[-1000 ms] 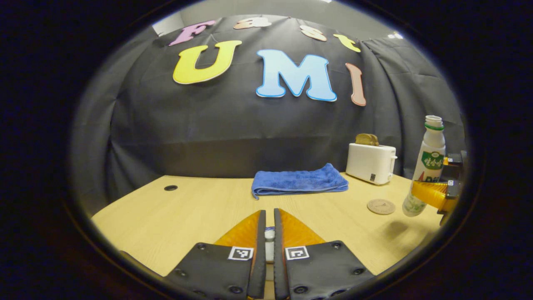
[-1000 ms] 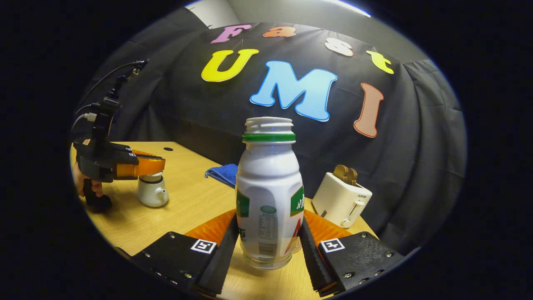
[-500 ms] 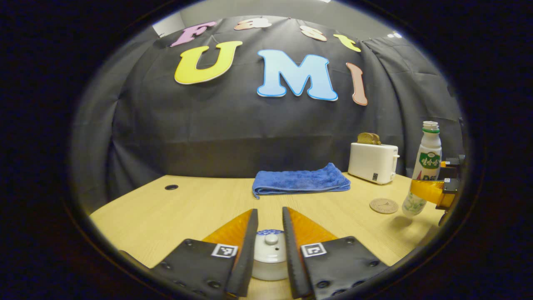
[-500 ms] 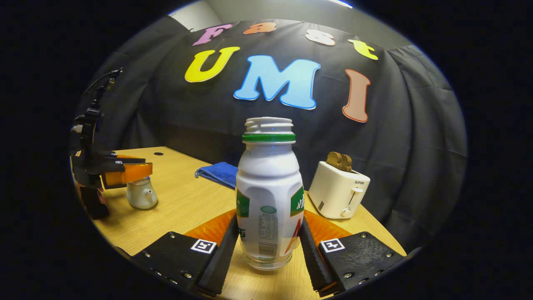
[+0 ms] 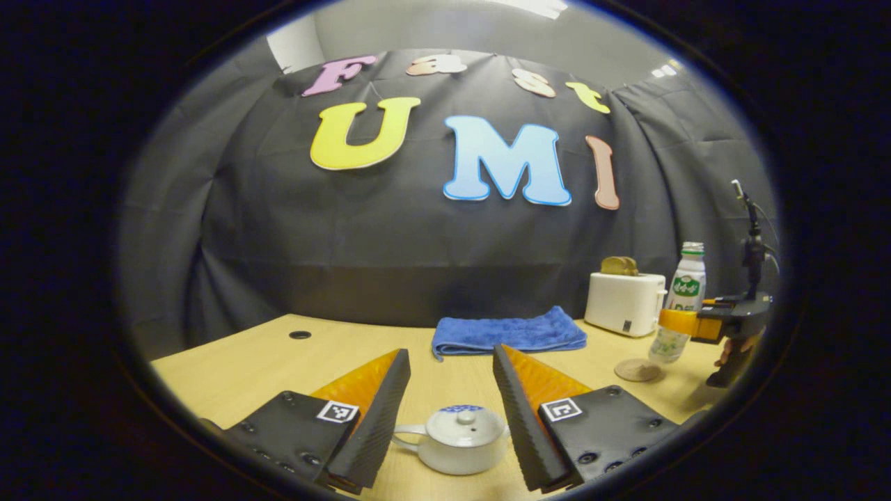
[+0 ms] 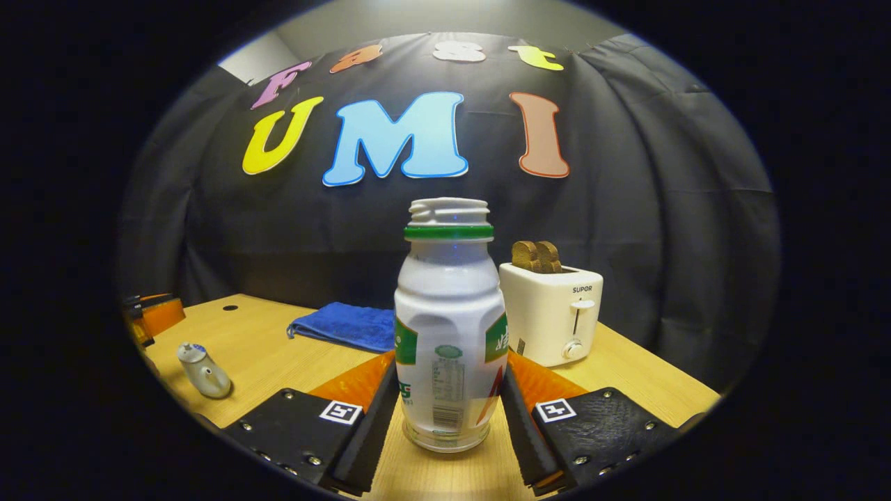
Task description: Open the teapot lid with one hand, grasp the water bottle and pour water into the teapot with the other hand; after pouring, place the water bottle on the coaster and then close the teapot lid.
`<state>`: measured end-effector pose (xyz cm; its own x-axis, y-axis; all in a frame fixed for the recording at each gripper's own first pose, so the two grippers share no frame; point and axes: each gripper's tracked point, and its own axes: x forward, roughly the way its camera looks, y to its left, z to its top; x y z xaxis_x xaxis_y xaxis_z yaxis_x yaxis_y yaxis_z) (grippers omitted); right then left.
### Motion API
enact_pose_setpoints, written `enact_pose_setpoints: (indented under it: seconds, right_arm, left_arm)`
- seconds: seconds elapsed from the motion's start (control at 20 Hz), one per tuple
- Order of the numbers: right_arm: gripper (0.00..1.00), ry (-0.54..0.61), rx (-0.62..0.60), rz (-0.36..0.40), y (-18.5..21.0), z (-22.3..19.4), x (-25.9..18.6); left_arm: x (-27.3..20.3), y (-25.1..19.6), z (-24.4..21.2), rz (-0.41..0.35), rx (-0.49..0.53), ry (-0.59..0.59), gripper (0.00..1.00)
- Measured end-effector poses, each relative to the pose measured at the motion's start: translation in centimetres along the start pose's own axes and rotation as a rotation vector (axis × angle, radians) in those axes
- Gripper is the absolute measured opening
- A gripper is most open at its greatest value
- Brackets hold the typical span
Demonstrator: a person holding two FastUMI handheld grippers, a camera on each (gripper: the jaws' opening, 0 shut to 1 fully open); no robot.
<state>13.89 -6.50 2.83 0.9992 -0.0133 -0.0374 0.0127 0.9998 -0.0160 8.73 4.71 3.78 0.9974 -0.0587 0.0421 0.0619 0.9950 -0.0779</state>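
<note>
The wooden table (image 5: 237, 358) is carrying everything; at its far side a blue towel (image 5: 508, 334) is lying folded, and a white toaster (image 6: 553, 313) with bread in its slots is standing near the right end. The water bottle (image 6: 449, 327), uncapped and upright, is sitting clamped between the two fingers of the right gripper (image 6: 449, 410); in the left gripper view it is hanging just above, or perhaps touching, the round coaster (image 5: 637, 369), and which of the two I cannot tell. The small white teapot (image 5: 456, 438) is resting on the table with its lid (image 5: 465, 421) seated; the left gripper (image 5: 452, 410) is hovering over it with its fingers spread apart, touching nothing.

The step in hand looks to be setting the bottle on the coaster; to do it well, the bottle should be kept vertical, centred over the disc and lowered until its base is bearing fully before the fingers are parting, since an open neck is punishing any tilt; the release should be straight and sideways-free.
</note>
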Motion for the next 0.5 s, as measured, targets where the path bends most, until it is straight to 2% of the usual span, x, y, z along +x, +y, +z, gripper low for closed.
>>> enact_pose_setpoints:
  seconds: [0.2,0.5]
  right_arm:
    - [0.76,0.008,-0.039,-0.001,0.7,-0.9,2.3]
    - [0.76,0.030,-0.013,0.009,1.2,-2.3,3.6]
  left_arm:
    - [-0.4,0.6,0.7,0.006,-0.018,-0.033,0.84]
    - [-0.1,1.8,-0.2,0.006,-0.072,-0.014,0.84]
